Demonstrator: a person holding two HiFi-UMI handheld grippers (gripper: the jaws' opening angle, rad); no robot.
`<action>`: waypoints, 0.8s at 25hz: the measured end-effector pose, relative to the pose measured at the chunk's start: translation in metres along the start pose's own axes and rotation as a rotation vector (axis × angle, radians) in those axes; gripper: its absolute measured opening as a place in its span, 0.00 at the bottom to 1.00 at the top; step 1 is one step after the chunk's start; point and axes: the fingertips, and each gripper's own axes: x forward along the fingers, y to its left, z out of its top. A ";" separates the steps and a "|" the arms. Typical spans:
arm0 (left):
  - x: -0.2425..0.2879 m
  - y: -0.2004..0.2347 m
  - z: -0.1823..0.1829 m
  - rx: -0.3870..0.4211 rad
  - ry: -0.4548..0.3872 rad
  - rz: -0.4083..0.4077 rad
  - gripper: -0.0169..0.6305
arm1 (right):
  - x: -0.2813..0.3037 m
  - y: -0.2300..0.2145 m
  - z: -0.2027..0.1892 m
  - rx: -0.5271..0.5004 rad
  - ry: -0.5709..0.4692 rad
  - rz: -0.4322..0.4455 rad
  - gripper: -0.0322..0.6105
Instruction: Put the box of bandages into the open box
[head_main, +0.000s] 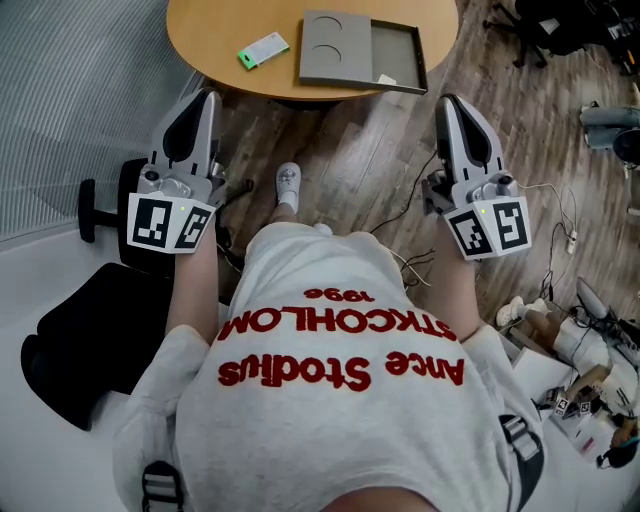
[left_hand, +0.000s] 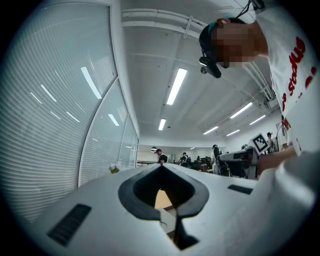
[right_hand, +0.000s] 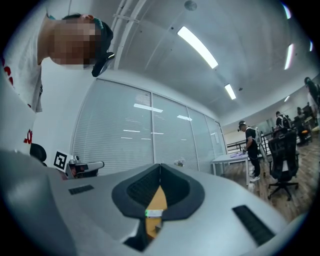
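Shirt (head_main: 340, 420): STOCKHOLM 1996. Box of bandages (head_main: 263, 50): far, well beyond left gripper (head_main: 207, 96) and right gripper (head_main: 447, 101); both pressed together, empty.

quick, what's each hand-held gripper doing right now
Left hand-held gripper: closed, holding nothing.
Right hand-held gripper: closed, holding nothing.

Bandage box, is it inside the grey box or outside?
Outside. The bandage box lies on the table, to the left of the open grey box, with a gap between them.
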 end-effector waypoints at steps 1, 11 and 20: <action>0.006 0.006 -0.001 0.000 -0.001 -0.002 0.03 | 0.007 -0.001 0.000 -0.002 0.002 0.003 0.06; 0.068 0.061 -0.014 -0.014 0.014 -0.058 0.03 | 0.081 -0.020 0.005 -0.008 -0.003 -0.013 0.06; 0.114 0.108 -0.022 -0.013 0.010 -0.126 0.03 | 0.135 -0.032 0.006 -0.011 -0.023 -0.064 0.06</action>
